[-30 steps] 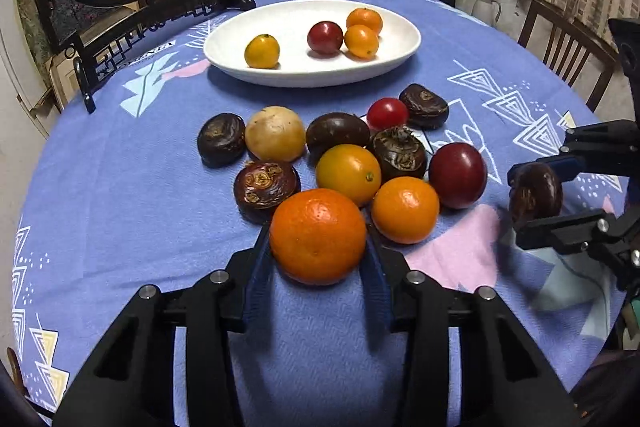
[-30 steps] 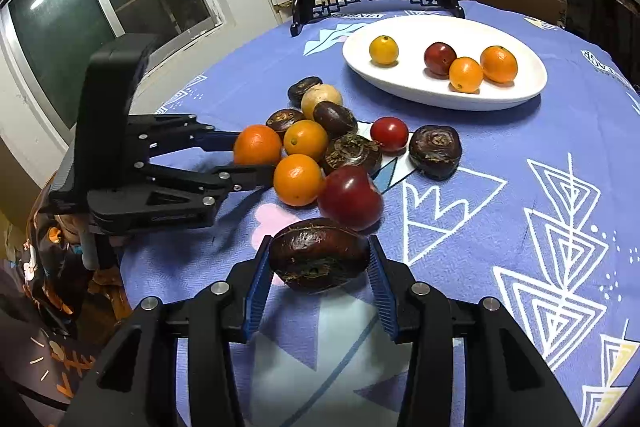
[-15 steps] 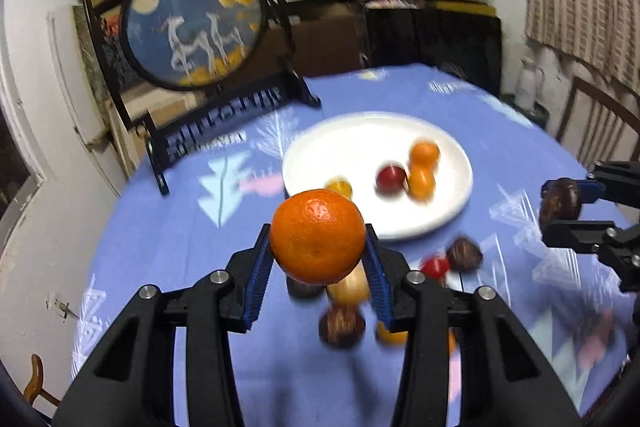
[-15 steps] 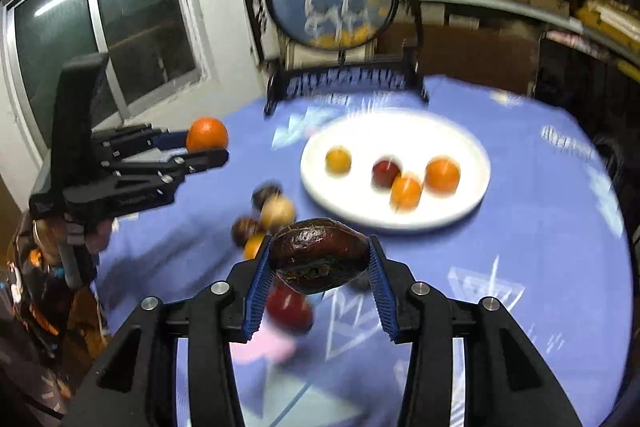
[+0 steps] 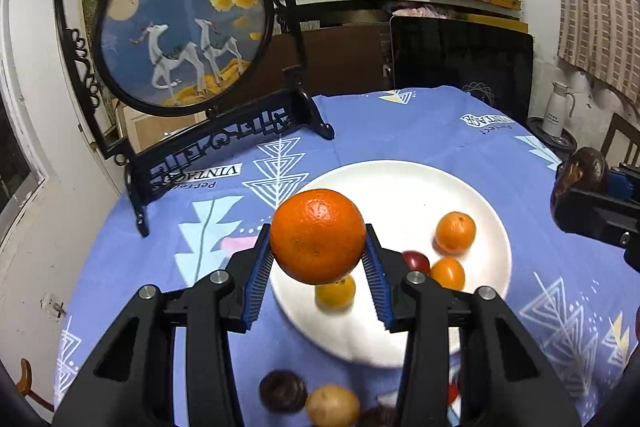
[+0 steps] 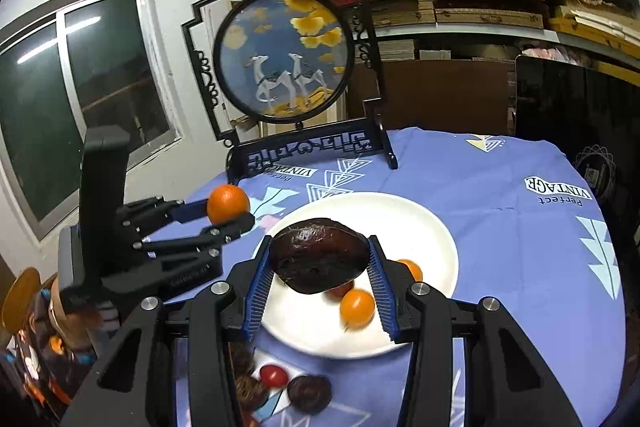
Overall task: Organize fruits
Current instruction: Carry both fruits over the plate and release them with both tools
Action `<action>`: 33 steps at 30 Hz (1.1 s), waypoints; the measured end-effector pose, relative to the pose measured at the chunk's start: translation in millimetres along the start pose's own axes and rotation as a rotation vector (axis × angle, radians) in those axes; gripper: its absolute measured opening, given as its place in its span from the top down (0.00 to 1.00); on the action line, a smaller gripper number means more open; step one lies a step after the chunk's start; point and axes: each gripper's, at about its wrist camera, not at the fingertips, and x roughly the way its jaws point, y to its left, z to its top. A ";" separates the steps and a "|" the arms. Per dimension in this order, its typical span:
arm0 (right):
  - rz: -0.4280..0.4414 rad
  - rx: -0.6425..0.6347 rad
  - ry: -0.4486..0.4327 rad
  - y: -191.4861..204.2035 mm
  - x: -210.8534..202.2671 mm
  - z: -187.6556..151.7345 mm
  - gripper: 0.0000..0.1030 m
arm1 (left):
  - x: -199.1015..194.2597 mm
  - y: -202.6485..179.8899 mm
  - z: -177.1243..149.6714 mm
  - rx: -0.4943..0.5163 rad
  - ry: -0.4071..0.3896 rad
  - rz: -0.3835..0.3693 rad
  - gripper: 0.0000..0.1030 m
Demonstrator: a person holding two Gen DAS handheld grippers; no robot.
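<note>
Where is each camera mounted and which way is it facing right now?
Left wrist: on the left gripper, looking down over its held orange at the white plate; right gripper at the right edge.
Right wrist: on the right gripper, holding a dark fruit; left gripper at left.
Shared: plate, deer screen, blue tablecloth.

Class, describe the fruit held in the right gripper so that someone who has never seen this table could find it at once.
Start at the white plate on the blue tablecloth. Above its near side, the right gripper clamps a dark brown wrinkled fruit between blue pads. Unlike the smooth orange in the left gripper, it is near-black, flattened and rough-skinned.
</note>
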 end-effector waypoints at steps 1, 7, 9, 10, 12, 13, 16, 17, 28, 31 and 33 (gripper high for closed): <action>0.000 0.007 0.001 -2.8 6.4 2.0 0.55 | 8.0 -1.2 1.8 0.001 0.003 0.012 0.59; -0.003 0.036 0.031 -18.6 47.1 6.4 0.55 | 40.5 -4.6 3.9 0.002 0.034 0.023 0.59; -0.007 0.037 0.037 -20.1 55.4 5.3 0.55 | 48.9 -4.5 0.7 0.001 0.044 0.021 0.59; -0.007 0.039 0.040 -20.7 58.2 4.4 0.55 | 51.6 -4.4 -0.6 0.000 0.049 0.018 0.59; -0.005 0.046 0.046 -23.2 66.7 3.5 0.55 | 56.3 -4.6 -3.9 0.004 0.058 0.015 0.59; -0.005 0.050 0.048 -24.3 70.0 2.9 0.55 | 58.5 -4.9 -5.3 0.009 0.064 0.016 0.59; 0.001 0.052 0.052 -25.8 76.2 2.6 0.55 | 61.9 -3.6 -6.6 0.007 0.069 0.013 0.59; 0.000 0.050 0.055 -25.4 78.5 2.6 0.55 | 62.3 -3.5 -7.1 0.007 0.069 0.012 0.59; -0.015 0.038 0.068 -27.8 95.0 3.4 0.55 | 68.0 -8.7 -10.2 0.020 0.087 0.007 0.58; -0.018 0.042 0.070 -29.0 100.1 2.7 0.54 | 71.0 -6.9 -10.5 0.007 0.100 0.001 0.58; -0.025 0.060 0.059 -32.8 101.1 1.5 0.41 | 69.7 -3.3 -9.9 -0.008 0.086 0.016 0.40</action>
